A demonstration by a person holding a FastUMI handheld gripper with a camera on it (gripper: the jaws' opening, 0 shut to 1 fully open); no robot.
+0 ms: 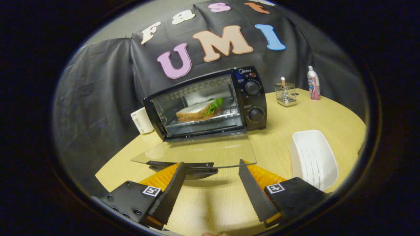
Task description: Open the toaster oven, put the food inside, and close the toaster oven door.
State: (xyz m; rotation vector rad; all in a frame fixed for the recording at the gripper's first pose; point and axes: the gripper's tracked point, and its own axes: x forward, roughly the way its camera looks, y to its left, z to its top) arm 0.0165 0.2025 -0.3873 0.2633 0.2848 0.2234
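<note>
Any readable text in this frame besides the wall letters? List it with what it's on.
"Midea": brand on the black toaster oven, above its knobs.
Small print beside the knobs: too small to read.
Pink-and-white bottle label: blurred.
Gripper, open, fingers at the open glass door: square marker tags, no words.

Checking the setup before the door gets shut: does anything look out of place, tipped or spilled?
Nothing stands out. The sandwich sits flat on the rack inside the toaster oven, whose glass door lies fully open. The white tray is empty on the table. The gripper has its jaws open, just short of the door handle.
</note>
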